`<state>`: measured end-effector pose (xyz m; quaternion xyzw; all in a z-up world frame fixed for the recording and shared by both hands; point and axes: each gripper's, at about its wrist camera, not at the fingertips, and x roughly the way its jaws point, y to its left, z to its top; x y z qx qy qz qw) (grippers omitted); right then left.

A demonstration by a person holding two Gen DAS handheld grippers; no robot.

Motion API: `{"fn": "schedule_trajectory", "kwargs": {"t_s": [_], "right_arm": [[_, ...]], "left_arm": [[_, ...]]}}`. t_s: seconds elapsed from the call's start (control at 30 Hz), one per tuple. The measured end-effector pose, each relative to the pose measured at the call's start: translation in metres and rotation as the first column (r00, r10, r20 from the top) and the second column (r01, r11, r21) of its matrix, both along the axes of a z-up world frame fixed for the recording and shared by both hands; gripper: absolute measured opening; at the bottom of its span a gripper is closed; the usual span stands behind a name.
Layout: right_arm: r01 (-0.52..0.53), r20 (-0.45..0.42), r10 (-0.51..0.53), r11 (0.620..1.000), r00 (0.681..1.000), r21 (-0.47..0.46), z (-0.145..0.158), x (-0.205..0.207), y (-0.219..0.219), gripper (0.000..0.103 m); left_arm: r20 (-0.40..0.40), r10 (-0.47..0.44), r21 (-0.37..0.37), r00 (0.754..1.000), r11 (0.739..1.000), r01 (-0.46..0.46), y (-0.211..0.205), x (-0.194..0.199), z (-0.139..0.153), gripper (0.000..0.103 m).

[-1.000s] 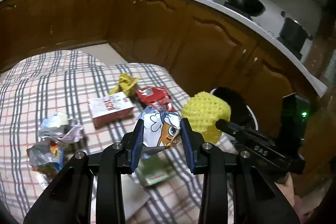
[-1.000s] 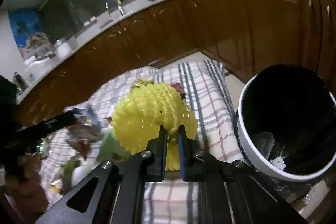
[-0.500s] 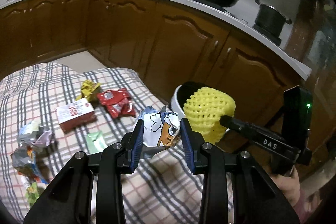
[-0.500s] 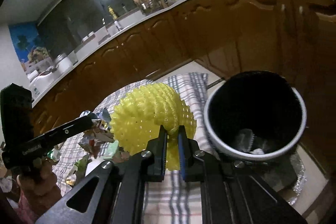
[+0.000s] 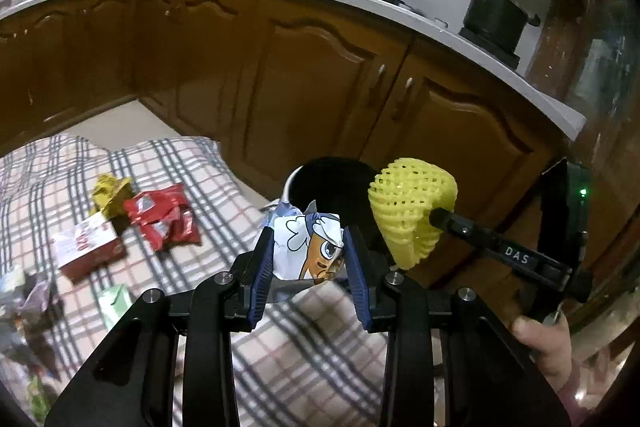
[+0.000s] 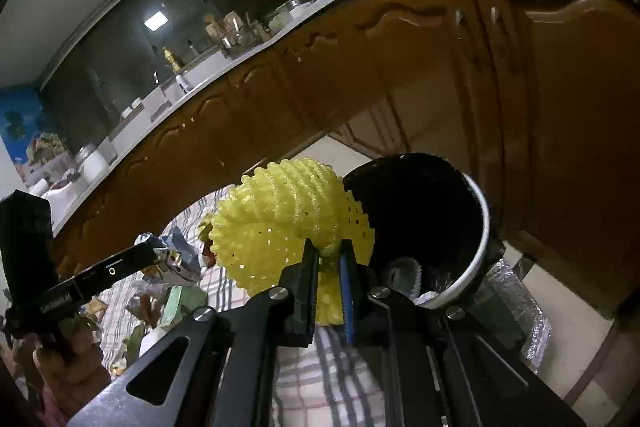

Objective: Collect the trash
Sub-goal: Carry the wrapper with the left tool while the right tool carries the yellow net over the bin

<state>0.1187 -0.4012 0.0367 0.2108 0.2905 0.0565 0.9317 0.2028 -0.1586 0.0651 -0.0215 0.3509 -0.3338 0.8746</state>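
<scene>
The left hand-held gripper (image 5: 308, 259) is clamped on a crumpled white wrapper (image 5: 310, 245) printed with a cartoon face, its blue pads pressing the wrapper's sides. The right hand-held gripper (image 6: 329, 267) is pinched tight on a yellow foam fruit net (image 6: 288, 219), which bulges out above its fingertips. Both pieces of trash hang in the air just in front of the bin (image 6: 478, 227), a round container with a dark inside and a pale rim that already holds some white scraps (image 6: 404, 273). The bin stands beside the checked cloth (image 5: 168, 163), below the brown cabinet doors (image 5: 320, 83). On the cloth lie a red packet (image 5: 164, 215), a yellow wrapper (image 5: 108, 193), a small red-and-white box (image 5: 86, 251) and a green sachet (image 5: 116, 303).
</scene>
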Motion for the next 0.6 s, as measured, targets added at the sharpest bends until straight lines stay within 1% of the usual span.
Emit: {"fn": "schedule_trajectory", "kwargs": {"t_s": [0.13,0.33,0.6], "right_arm": [[0.019,-0.007,-0.019,1.0,1.0,0.018,-0.004,0.005,-0.015,0.01],[0.037,-0.033,-0.036,0.999,0.999,0.031,-0.011,0.015,-0.033,0.01],[0.061,-0.086,-0.058,0.997,0.995,0.037,-0.022,0.026,-0.049,0.01]], "left_arm": [[0.011,-0.018,0.019,1.0,1.0,0.018,-0.017,0.005,0.002,0.032],[0.0,-0.038,0.032,0.999,0.999,0.038,-0.038,0.017,-0.001,0.032],[-0.041,-0.061,0.073,0.997,0.995,0.064,-0.074,0.039,-0.018,0.032]]}}
